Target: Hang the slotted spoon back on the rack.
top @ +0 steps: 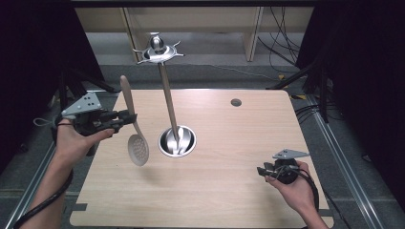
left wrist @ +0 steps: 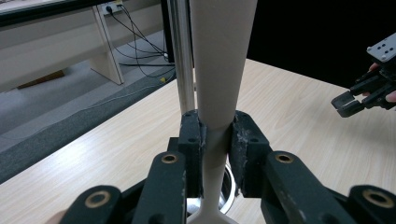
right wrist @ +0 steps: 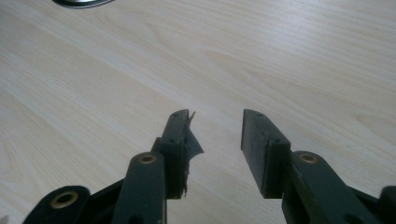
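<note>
A pale slotted spoon [top: 137,149] hangs above the table's left part, bowl down and handle up. My left gripper [top: 130,116] is shut on its handle, about midway along. In the left gripper view the handle [left wrist: 219,60] rises between the two black jaws, and both pads press on it. A metal utensil stand [top: 168,98] rises from a round base [top: 177,141] at the table's middle, just right of the spoon. My right gripper [top: 261,171] rests low near the table's front right, open, with nothing between its fingers [right wrist: 215,119].
The stand's top [top: 157,50] carries a ring of hooks, high above the far table edge. Its pole [left wrist: 182,51] stands just behind the spoon handle. A small round hole [top: 236,102] sits in the light wooden table [top: 229,191] at the far right. Cables lie on the floor beyond.
</note>
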Demonstrator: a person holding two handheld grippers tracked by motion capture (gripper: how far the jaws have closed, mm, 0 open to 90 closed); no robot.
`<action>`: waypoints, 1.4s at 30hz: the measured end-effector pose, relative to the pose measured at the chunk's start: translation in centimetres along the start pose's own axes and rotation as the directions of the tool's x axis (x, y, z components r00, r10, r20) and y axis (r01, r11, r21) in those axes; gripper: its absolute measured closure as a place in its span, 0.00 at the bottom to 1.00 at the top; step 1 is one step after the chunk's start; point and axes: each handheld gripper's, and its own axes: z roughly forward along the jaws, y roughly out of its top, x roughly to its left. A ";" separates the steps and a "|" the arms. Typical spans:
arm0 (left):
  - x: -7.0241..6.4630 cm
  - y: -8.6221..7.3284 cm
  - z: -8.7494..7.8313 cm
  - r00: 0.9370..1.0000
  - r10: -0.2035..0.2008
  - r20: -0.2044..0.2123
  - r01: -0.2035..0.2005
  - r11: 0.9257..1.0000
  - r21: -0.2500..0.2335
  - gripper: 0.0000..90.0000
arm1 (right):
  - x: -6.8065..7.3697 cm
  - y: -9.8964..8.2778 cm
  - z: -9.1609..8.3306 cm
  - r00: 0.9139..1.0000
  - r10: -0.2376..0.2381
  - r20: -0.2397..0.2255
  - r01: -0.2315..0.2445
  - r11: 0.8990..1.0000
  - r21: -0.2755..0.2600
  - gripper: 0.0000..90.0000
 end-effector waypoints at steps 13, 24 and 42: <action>0.9 0.6 0.2 1.000 -0.007 0.014 0.007 1.000 0.000 0.83 | 0.2 0.1 -0.1 1.000 0.029 -0.005 -0.029 1.000 0.011 0.70; 1.4 0.9 0.4 1.000 -0.009 0.016 0.008 1.000 0.019 0.83 | 0.1 0.1 -0.1 1.000 0.016 -0.002 -0.016 1.000 0.001 0.70; 1.8 1.6 0.6 1.000 -0.010 0.014 0.009 1.000 0.024 0.83 | -0.1 0.1 -0.1 1.000 0.003 -0.002 -0.003 1.000 -0.004 0.70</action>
